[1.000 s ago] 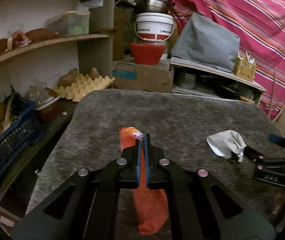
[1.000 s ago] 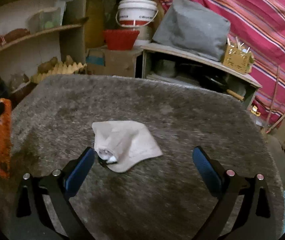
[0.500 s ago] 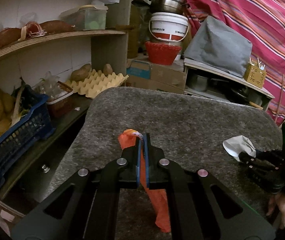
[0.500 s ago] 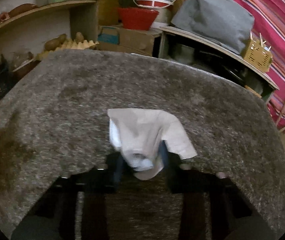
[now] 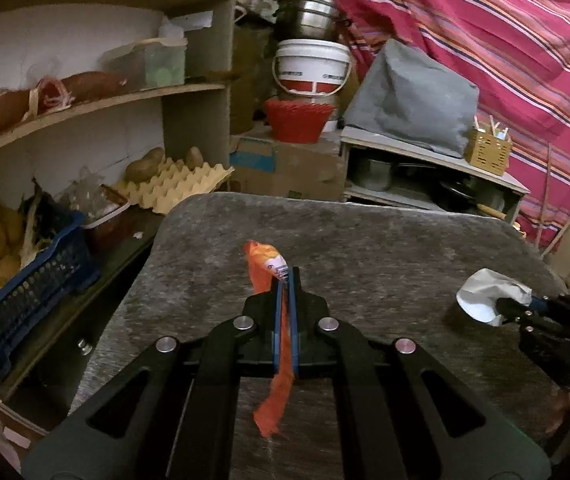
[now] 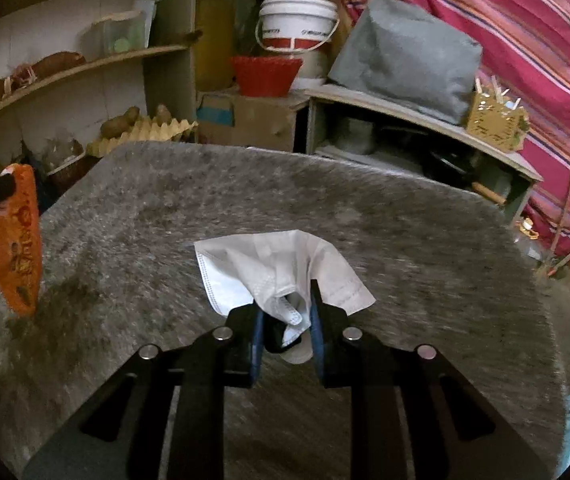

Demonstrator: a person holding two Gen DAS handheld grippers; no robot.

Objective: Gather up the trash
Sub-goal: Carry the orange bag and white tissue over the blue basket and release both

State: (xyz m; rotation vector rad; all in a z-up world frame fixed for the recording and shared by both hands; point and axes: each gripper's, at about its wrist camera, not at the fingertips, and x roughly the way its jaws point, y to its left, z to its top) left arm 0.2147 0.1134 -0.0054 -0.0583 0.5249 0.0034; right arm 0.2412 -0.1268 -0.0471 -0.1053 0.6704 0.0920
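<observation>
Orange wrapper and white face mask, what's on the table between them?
Nothing: in both wrist views only bare grey table runs between the orange wrapper, held by the left gripper, and the face mask, held by the right gripper.

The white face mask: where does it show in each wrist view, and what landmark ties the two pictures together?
Left wrist: the white face mask is at the far right, held by the right gripper.
Right wrist: it is at centre, bunched between the fingers of that gripper, just above the grey table.
Shared landmark: the white bucket on the red basket.
</observation>
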